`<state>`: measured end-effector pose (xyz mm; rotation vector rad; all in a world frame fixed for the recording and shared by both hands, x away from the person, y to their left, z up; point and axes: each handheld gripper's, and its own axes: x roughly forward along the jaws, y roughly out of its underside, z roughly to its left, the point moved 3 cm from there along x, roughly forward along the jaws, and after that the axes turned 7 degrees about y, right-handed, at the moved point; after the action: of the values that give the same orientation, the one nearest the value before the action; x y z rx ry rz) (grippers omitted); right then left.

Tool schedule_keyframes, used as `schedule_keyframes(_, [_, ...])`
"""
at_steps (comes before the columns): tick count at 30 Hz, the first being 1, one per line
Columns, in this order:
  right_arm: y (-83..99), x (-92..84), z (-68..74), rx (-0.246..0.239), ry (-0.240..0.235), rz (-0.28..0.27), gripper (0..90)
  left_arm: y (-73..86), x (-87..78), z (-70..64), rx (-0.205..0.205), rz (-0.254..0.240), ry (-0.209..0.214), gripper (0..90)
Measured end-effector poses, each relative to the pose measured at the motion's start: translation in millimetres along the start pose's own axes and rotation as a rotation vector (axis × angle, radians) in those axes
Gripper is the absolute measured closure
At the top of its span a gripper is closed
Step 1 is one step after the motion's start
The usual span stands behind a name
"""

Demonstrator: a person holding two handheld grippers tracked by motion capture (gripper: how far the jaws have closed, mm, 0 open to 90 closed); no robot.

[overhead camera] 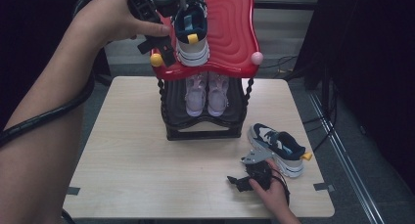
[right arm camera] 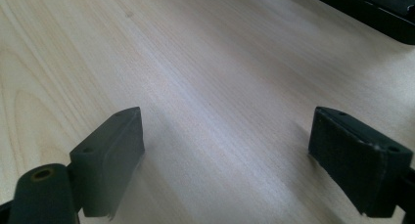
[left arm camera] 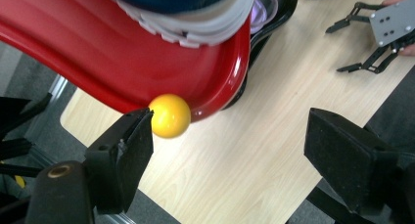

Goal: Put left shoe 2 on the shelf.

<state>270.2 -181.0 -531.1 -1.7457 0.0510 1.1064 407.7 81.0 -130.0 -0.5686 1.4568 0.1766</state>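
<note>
Jaws of left gripper gape (empty) beside yellow knob at red shelf edge; right gripper likewise.

**Four shoes, two tongs, one rack**

Two navy-and-white sneakers — one on the red top shelf, one on the table. Two pale pink sneakers side by side on the lower black shelf. One two-tier rack. Two knobs on its front corners — one yellow, one pink. Two tongs: left and right.
</note>
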Motion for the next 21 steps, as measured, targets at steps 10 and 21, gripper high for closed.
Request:
schedule_keyframes(10, [0.0, 0.0, 0.0, 0.000, 0.000, 0.000, 12.6, 20.6, 9.8, 5.1, -0.037, 0.032, 0.026, 19.3])
schedule_keyframes(21, [0.0, -0.3, 0.0, -0.001, 0.000, 0.002, 12.6, 48.8, 26.1, 8.4, -0.073, 0.083, 0.057, 20.2])
